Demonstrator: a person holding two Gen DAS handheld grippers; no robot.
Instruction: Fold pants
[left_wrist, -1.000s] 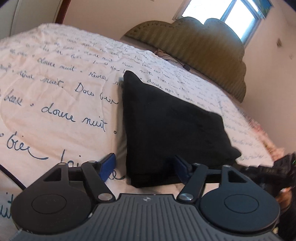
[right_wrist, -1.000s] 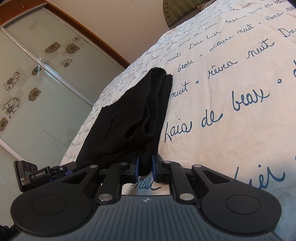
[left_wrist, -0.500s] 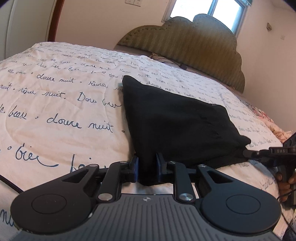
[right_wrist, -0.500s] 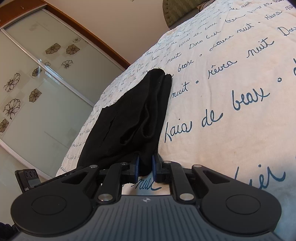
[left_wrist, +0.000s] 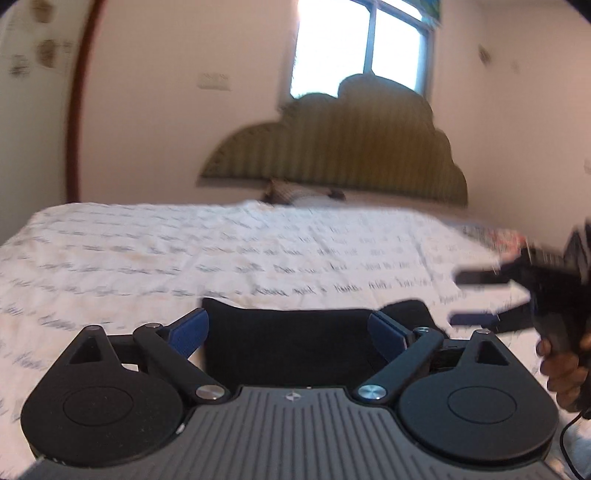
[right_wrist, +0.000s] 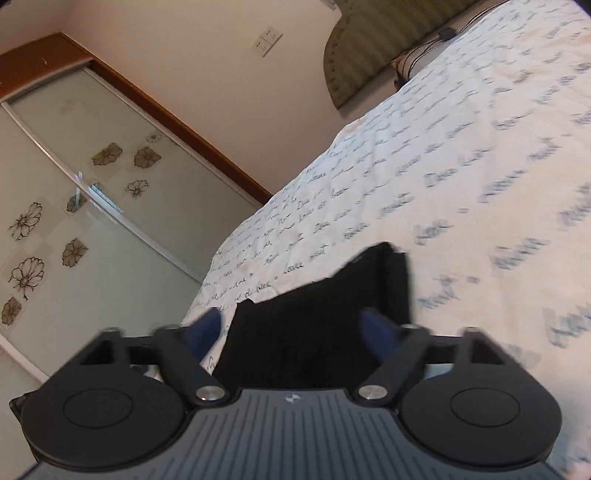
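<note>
The black pants (left_wrist: 288, 339) lie folded in a compact stack on the bed's white quilt with blue script (left_wrist: 258, 251). My left gripper (left_wrist: 291, 328) is open, its blue fingers spread to either side of the stack's near edge, holding nothing. My right gripper (right_wrist: 295, 325) is open too, with the pants (right_wrist: 317, 314) lying between and beyond its fingers. The right gripper also shows at the right of the left wrist view (left_wrist: 476, 295), blurred, in a hand.
A green padded headboard (left_wrist: 343, 158) and a window (left_wrist: 362, 44) stand at the far end of the bed. Sliding wardrobe doors with flower prints (right_wrist: 74, 206) run along the left side. A pillow and cable lie near the headboard (right_wrist: 424, 55).
Both grippers have opened and let go of the pants. Both have pulled back and tilted up, so the folded stack now sits low in each view.
</note>
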